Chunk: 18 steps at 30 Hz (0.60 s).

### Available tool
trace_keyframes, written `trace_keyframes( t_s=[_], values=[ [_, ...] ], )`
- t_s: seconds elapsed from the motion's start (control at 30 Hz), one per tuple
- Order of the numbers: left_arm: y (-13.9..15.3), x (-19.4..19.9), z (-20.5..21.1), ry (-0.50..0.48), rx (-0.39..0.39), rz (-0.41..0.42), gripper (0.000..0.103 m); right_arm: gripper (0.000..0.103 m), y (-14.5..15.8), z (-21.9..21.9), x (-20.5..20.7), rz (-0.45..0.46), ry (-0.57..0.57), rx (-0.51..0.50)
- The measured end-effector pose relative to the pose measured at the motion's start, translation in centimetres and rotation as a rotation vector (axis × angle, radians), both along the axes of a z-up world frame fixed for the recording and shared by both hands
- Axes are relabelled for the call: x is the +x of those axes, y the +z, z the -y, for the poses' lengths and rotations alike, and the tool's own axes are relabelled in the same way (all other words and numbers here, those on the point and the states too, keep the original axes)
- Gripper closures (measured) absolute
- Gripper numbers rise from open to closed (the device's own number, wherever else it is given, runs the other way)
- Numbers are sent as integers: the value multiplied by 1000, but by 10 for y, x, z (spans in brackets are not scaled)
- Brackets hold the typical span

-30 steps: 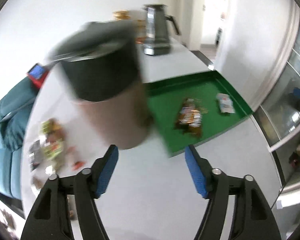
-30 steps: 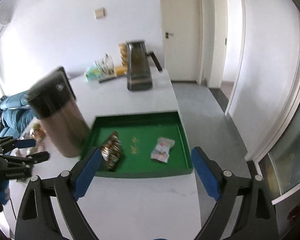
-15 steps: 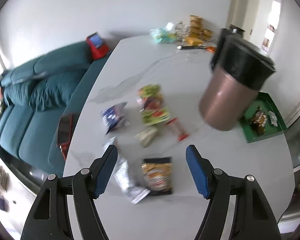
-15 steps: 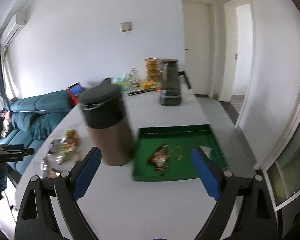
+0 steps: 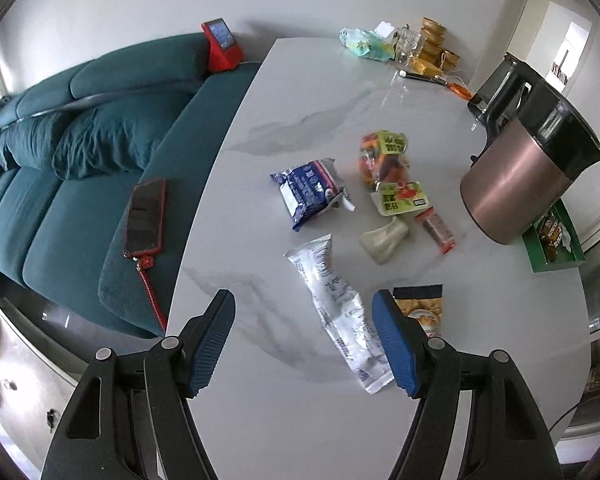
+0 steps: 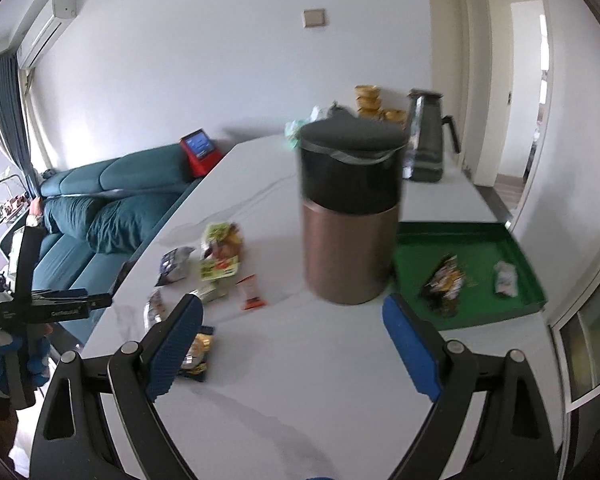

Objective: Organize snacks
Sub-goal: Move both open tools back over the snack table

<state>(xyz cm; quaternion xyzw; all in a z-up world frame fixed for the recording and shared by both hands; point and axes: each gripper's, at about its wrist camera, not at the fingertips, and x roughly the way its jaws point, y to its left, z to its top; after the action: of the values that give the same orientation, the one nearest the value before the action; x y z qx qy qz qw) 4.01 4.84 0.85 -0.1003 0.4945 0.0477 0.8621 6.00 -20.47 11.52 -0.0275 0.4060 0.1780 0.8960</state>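
Several snack packets lie loose on the white marble table (image 5: 284,408). A long white packet (image 5: 338,312) lies just ahead of my open, empty left gripper (image 5: 304,340). A blue-white packet (image 5: 308,192), a colourful bag (image 5: 384,156), a green-white pack (image 5: 400,198), a beige piece (image 5: 384,238), a small red-ended stick (image 5: 436,230) and a brown-gold packet (image 5: 420,308) lie beyond. A green tray (image 6: 516,248) at the right holds a dark packet (image 6: 444,280) and a white packet (image 6: 506,278). My right gripper (image 6: 296,344) is open and empty above the table.
A bronze canister with a black lid (image 6: 350,212) stands between the loose snacks and the tray. A dark kettle (image 6: 428,140), stacked gold cups (image 6: 370,100) and clutter sit at the far end. A teal sofa (image 5: 80,152) with a phone (image 5: 146,216) runs along the table's left edge.
My left gripper has swung left from the tray and canister to the loose snacks and stands over the long white packet. My right gripper's view has shifted left. Both stay open.
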Motion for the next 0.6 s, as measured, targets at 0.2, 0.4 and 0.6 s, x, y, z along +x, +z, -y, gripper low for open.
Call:
trace_keyframes(
  t_s=[0.2, 0.4, 0.6],
  values=[
    [-20, 10, -1, -21, -50, -43, 38, 0, -35, -48, -1, -72, 26, -8],
    [-38, 20, 6, -14, -77, -96, 38, 0, -72, -83, 1, -145, 63, -28],
    [-56, 25, 17, -31, -67, -145, 38, 0, -97, -102, 3, -195, 96, -50]
  ],
)
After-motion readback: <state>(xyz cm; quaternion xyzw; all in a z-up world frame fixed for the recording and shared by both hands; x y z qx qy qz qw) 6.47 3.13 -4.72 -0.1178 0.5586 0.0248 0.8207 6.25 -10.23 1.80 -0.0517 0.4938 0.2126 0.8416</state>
